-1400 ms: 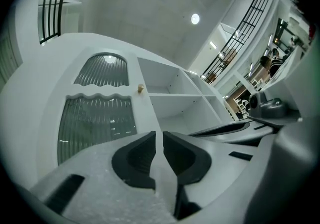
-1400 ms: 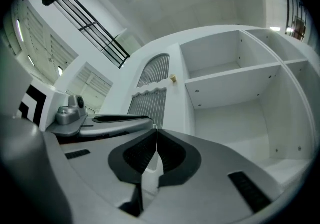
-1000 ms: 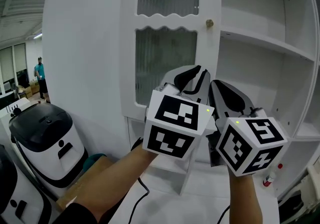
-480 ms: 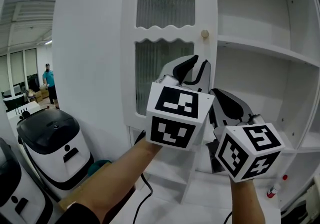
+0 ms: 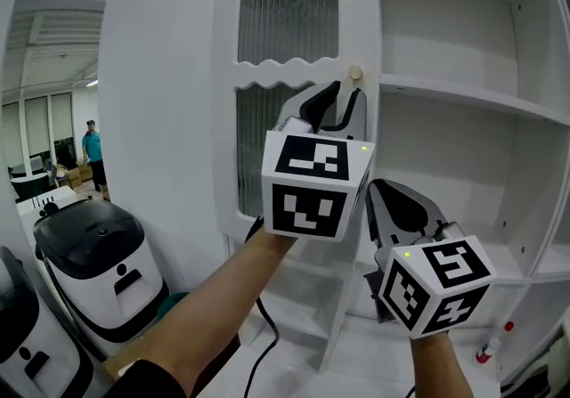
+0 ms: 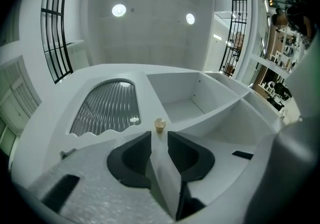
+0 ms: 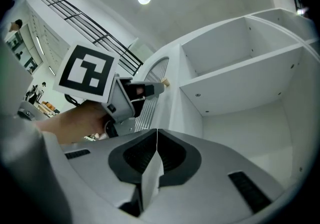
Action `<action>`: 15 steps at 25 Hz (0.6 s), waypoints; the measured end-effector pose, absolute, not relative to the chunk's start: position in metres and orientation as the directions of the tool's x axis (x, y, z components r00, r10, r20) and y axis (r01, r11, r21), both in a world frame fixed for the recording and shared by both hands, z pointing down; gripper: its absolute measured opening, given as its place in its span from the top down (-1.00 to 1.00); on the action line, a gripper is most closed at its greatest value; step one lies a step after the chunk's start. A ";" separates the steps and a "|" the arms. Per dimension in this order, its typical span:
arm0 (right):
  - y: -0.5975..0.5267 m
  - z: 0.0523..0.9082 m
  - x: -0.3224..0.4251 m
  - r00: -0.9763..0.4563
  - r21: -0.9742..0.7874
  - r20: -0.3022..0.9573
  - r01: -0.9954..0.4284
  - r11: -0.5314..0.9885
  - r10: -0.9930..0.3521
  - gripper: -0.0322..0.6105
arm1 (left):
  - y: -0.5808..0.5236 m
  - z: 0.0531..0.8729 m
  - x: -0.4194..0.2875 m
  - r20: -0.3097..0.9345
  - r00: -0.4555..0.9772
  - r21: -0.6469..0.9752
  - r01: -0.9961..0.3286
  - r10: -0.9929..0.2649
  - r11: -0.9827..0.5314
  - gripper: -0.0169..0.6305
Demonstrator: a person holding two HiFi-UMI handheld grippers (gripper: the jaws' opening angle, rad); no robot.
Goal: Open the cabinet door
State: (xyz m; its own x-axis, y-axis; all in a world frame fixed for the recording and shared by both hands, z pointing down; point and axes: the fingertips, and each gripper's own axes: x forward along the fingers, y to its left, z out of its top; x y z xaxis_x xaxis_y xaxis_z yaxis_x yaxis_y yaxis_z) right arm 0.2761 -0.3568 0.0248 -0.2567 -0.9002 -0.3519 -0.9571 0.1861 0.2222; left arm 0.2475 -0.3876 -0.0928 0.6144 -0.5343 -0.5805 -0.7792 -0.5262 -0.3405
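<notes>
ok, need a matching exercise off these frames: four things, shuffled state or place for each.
1 left gripper
2 right gripper
3 door knob
4 black-lidded machine

A fingers together
B lower left in head view
C fingers apart
D brass, on the cabinet door

Pairs: 1-C, 2-A, 3-D, 4-B.
Left fingers have just been opening, nothing between them; knob just past the tips.

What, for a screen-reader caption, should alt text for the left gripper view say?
The left tool, jaws just opened and empty, points at the brass knob of a white, ribbed-glass cabinet door; open shelves on the right.
</notes>
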 end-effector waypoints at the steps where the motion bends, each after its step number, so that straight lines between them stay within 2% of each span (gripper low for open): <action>1: -0.358 0.026 0.277 -0.260 0.227 -0.348 -0.956 0.188 -0.901 0.83 | -0.388 -0.096 0.248 -0.586 0.611 -0.338 -0.781 -0.532 -0.525 0.65; 7: -0.363 0.034 0.284 -0.261 0.226 -0.340 -0.955 0.191 -0.904 0.83 | -0.392 -0.105 0.256 -0.593 0.609 -0.351 -0.784 -0.526 -0.512 0.60; 15: -0.370 0.049 0.290 -0.267 0.203 -0.317 -0.956 0.210 -0.910 0.83 | -0.391 -0.119 0.260 -0.624 0.587 -0.340 -0.798 -0.515 -0.498 0.64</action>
